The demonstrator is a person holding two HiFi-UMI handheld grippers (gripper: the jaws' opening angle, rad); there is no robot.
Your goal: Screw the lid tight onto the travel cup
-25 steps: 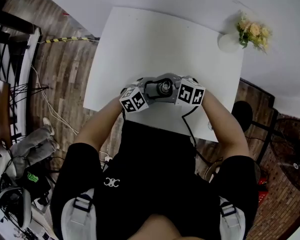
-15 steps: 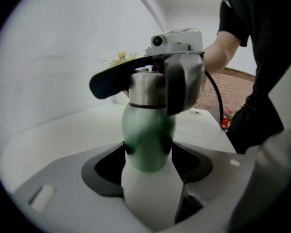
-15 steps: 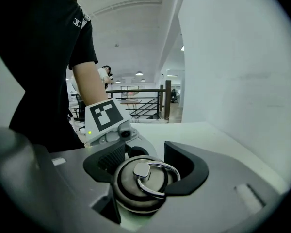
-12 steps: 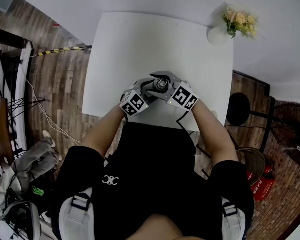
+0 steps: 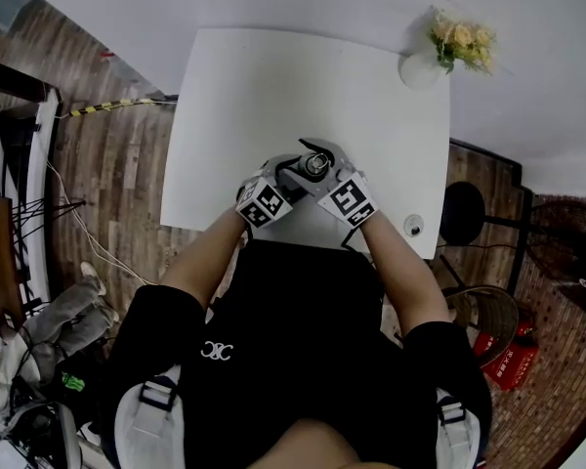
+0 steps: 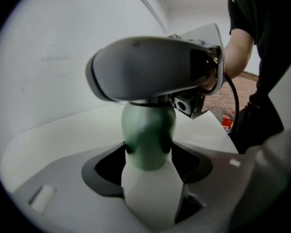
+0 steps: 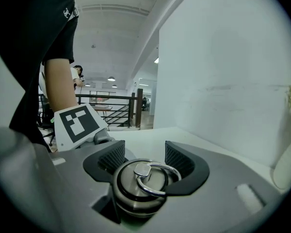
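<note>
Both arms reach forward and converge ahead of my chest: left forearm [image 5: 210,252] and right forearm [image 5: 396,262], both bare below short sleeves.

Left gripper [image 6: 148,154]: jaws closed on the green cup [image 6: 148,130], one pad on each side of its body.

Right gripper [image 7: 144,159]: comes in from the opposite side, higher than the left. Its jaws stand wide and are clamped on the lid [image 7: 143,178], which fills the gap between them.

The left marker cube [image 5: 265,201] and right marker cube [image 5: 347,199] sit near one another, nearest my body.
</note>
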